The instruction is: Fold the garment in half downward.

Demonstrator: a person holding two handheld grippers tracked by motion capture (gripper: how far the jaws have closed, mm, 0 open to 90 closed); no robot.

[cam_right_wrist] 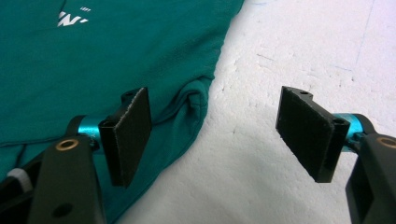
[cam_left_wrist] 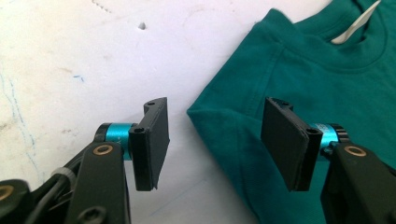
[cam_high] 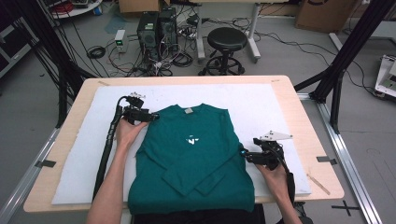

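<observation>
Covering most of the wooden table (cam_high: pixel 299 107), a white foam sheet (cam_high: pixel 261 107) carries the work: a teal long-sleeved sweatshirt (cam_high: pixel 187 158) laid flat, collar toward the far edge, hem hanging at the near edge by the person. Its long axis runs near to far. Both sleeves are folded in across the lower front, so the garment appears part-folded, with the body folds judged still to come.

The left gripper (cam_high: pixel 152 115) sits at the sweatshirt's left shoulder, at the far end of the garment. In the left gripper view its jaws stand spread, and the folded shoulder corner (cam_left_wrist: pixel 205 114) lies on the sheet in the gap between them, nearer the jaw at the right of that view. Nothing is pinched.

The right gripper (cam_high: pixel 243 154) sits at the right side edge, about halfway down the body. In the right gripper view its jaws are likewise wide apart and empty; the folded side edge (cam_right_wrist: pixel 196 100) lies toward the jaw at the left of that view, bare sheet under the other.

Governing relation: each gripper is just outside its own edge of the garment, fabric lying inward toward the centre line. The left is the better placed, already straddling cloth; the right would need a short inward shift before closing.

Smaller items: white neck label (cam_left_wrist: pixel 355 25); white chest logo (cam_high: pixel 192 139).
</observation>
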